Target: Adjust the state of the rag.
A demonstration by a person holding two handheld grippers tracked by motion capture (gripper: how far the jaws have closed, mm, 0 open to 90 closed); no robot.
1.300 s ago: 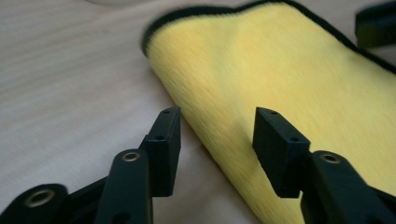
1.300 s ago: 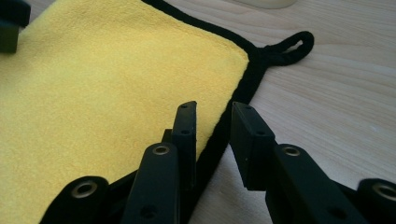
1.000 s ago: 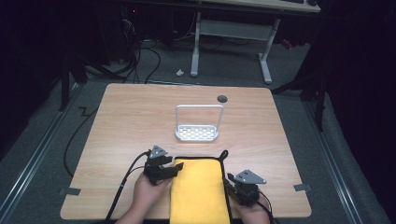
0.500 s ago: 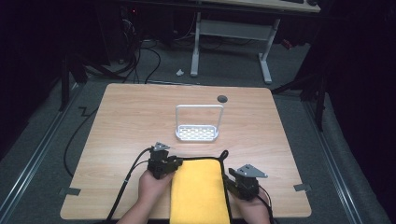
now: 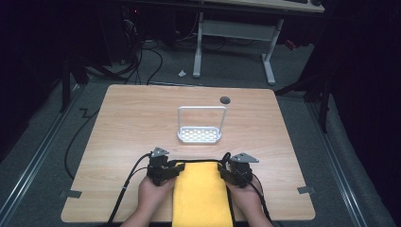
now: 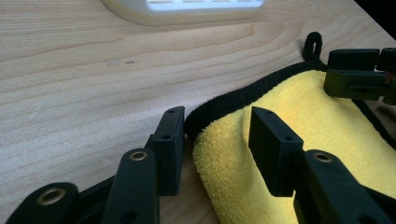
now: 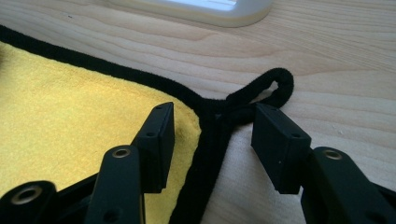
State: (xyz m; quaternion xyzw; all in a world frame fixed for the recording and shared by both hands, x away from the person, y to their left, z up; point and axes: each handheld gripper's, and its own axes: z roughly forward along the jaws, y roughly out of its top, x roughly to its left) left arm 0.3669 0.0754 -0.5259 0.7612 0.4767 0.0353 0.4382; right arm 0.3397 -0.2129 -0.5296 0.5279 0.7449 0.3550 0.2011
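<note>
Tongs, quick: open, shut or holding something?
Left tongs: open, astride the yellow black-edged towel's corner, just reopening.
Right tongs: open, astride its hanging-loop corner, just opening.

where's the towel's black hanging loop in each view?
High view: hanging loop at the yellow towel far right corner, by the right gripper.
Left gripper view: loop upper right.
Right gripper view: loop centre right, above the right jaw.
Shared landmark: white rack.

Yellow cloth [image 5: 201, 196] – black-edged, black corner loop – flat at table's near edge, overhanging.
</note>
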